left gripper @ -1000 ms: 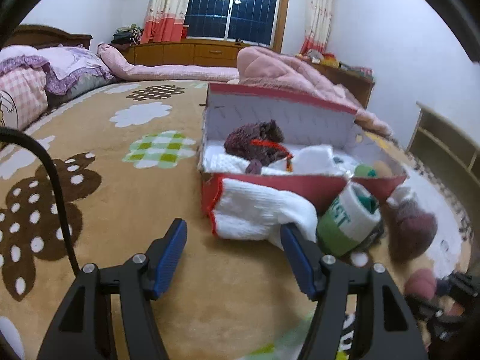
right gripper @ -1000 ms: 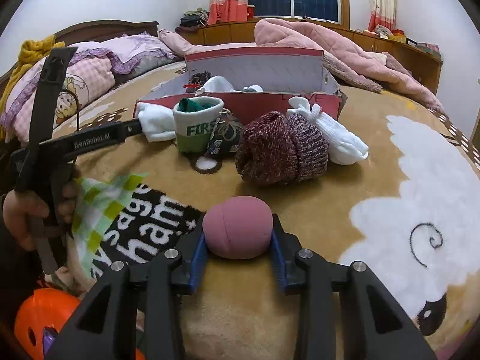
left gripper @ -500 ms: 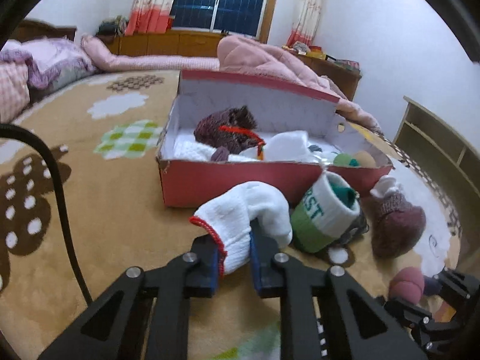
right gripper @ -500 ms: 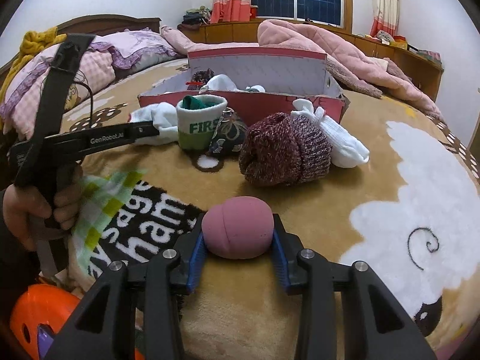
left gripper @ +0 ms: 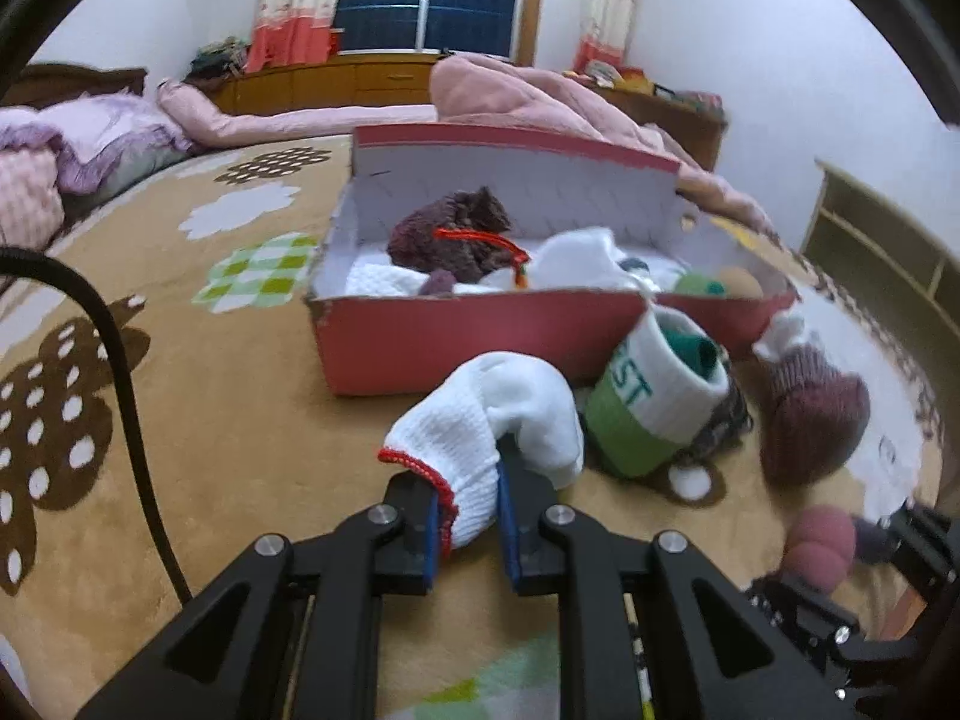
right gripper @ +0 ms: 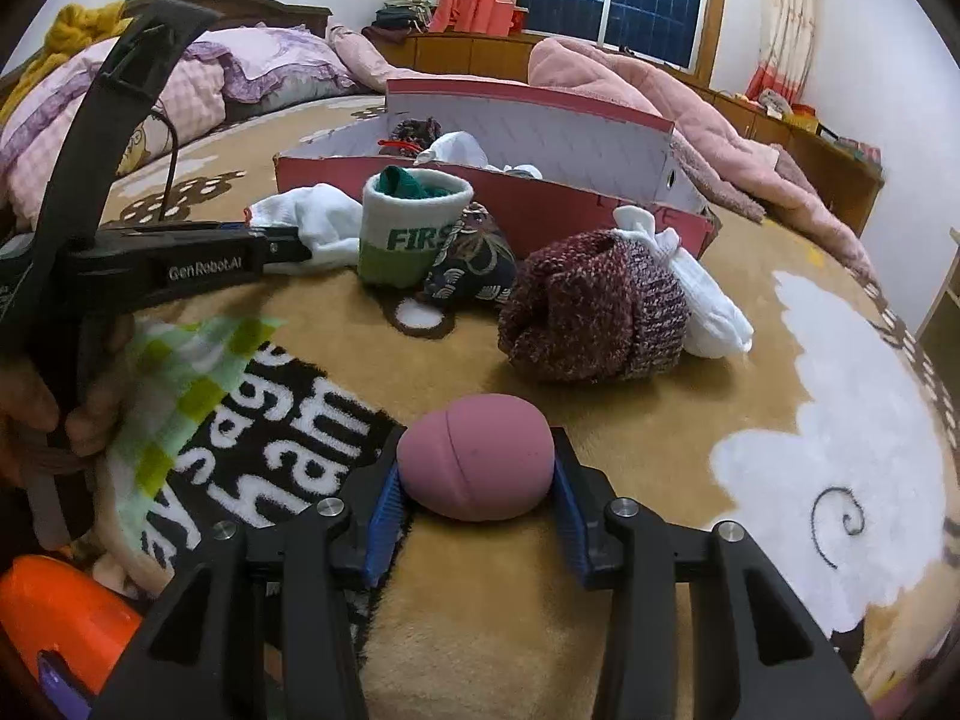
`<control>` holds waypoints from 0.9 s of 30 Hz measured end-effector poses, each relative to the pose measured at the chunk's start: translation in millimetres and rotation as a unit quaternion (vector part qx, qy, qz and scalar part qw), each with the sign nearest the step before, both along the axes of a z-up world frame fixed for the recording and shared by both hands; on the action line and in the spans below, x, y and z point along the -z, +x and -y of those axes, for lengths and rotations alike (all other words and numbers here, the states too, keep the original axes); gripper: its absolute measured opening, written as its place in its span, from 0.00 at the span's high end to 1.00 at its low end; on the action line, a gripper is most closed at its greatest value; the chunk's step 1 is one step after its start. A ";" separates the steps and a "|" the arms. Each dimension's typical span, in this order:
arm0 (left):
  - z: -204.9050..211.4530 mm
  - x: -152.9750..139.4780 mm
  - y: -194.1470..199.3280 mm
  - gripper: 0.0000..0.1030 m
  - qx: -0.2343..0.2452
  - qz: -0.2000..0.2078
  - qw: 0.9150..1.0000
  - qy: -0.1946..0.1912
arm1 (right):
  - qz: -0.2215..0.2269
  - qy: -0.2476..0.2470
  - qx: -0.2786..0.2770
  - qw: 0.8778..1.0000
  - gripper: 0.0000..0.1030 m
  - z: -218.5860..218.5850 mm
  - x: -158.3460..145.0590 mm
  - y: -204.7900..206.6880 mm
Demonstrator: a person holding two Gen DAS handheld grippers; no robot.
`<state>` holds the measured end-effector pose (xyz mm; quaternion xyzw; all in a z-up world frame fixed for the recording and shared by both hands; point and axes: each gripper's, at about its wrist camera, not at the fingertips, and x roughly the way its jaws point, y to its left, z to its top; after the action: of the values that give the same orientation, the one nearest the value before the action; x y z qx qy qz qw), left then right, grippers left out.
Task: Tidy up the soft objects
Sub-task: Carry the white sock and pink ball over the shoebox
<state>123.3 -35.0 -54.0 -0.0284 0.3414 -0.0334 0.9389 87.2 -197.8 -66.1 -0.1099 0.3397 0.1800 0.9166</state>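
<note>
My left gripper [left gripper: 465,516] is shut on a white sock with a red cuff [left gripper: 498,420] and holds it just above the blanket, in front of the red box [left gripper: 456,348]. The sock also shows in the right wrist view [right gripper: 312,222]. My right gripper [right gripper: 477,510] is shut on a pink foam ball [right gripper: 474,465]; the ball also shows in the left wrist view [left gripper: 822,546]. The box holds a maroon knit item [left gripper: 450,234] and white socks [left gripper: 576,258].
On the blanket before the box lie a green-and-white sock roll [right gripper: 414,228], a dark patterned pouch [right gripper: 474,264], a maroon knit hat [right gripper: 594,306] and a white sock [right gripper: 702,294]. An orange object [right gripper: 60,618] sits at lower left. Pillows [right gripper: 198,84] and pink bedding [right gripper: 660,96] border the bed.
My left gripper was open before the white sock, then closed on it and raised it a little off the blanket. My right gripper has kept hold of the pink ball, nearly still.
</note>
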 end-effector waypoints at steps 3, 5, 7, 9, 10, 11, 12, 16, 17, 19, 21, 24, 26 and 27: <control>-1.7 0.3 0.8 0.86 0.005 -0.003 1.000 -0.010 | 0.006 0.000 -0.003 1.000 0.57 -1.0 0.2 -0.1; -4.0 0.6 1.7 0.86 0.004 -0.003 1.000 -0.018 | 0.013 0.000 -0.005 1.000 0.57 -2.7 1.4 0.4; -3.8 0.3 0.3 0.86 0.001 0.002 1.000 -0.017 | 0.025 -0.004 -0.008 1.000 0.57 -6.3 2.3 0.8; -1.0 -0.6 -1.7 0.86 0.003 0.008 1.000 -0.005 | 0.032 -0.005 -0.009 0.999 0.57 -8.5 2.3 1.4; -0.2 -1.3 -3.0 0.86 0.003 0.011 1.000 -0.001 | 0.033 -0.005 -0.009 0.999 0.58 -9.4 1.1 1.4; 0.1 -2.3 -5.3 0.86 0.005 0.017 1.000 0.000 | 0.036 -0.004 -0.010 0.999 0.58 -9.3 -0.7 0.7; -0.5 -5.0 -9.0 0.86 0.007 0.027 1.000 -0.001 | 0.040 -0.003 -0.011 0.999 0.58 -9.3 -4.3 -1.3; -7.6 -10.3 -22.2 0.86 0.008 0.019 1.000 -0.012 | 0.063 0.023 -0.024 0.997 0.59 -6.9 -22.9 -10.4; -9.2 -11.6 -24.7 0.86 0.006 0.017 1.000 -0.012 | 0.070 0.027 -0.026 0.997 0.59 -6.1 -27.7 -11.7; -14.8 -15.6 -31.4 0.86 0.002 0.013 1.000 -0.018 | 0.081 0.036 -0.025 0.996 0.59 -2.9 -37.5 -11.2; -19.4 -23.2 -39.5 0.86 0.001 0.017 0.999 -0.028 | 0.079 0.056 -0.021 0.995 0.59 1.5 -46.6 -7.0; -18.3 -36.0 -47.1 0.86 0.003 0.038 0.999 -0.036 | 0.076 0.075 -0.020 0.994 0.59 3.0 -54.5 -2.0; -14.5 -43.8 -51.0 0.86 0.006 0.052 0.998 -0.037 | 0.085 0.076 -0.020 0.993 0.59 2.4 -57.8 -0.5; -12.8 -46.6 -51.7 0.86 0.007 0.055 0.998 -0.038 | 0.088 0.075 -0.022 0.993 0.59 1.2 -59.1 -0.5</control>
<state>71.6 -22.2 -7.4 -0.0596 0.2876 -0.0548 0.9543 86.6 -199.0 -6.9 -0.0639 0.2404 0.2142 0.9446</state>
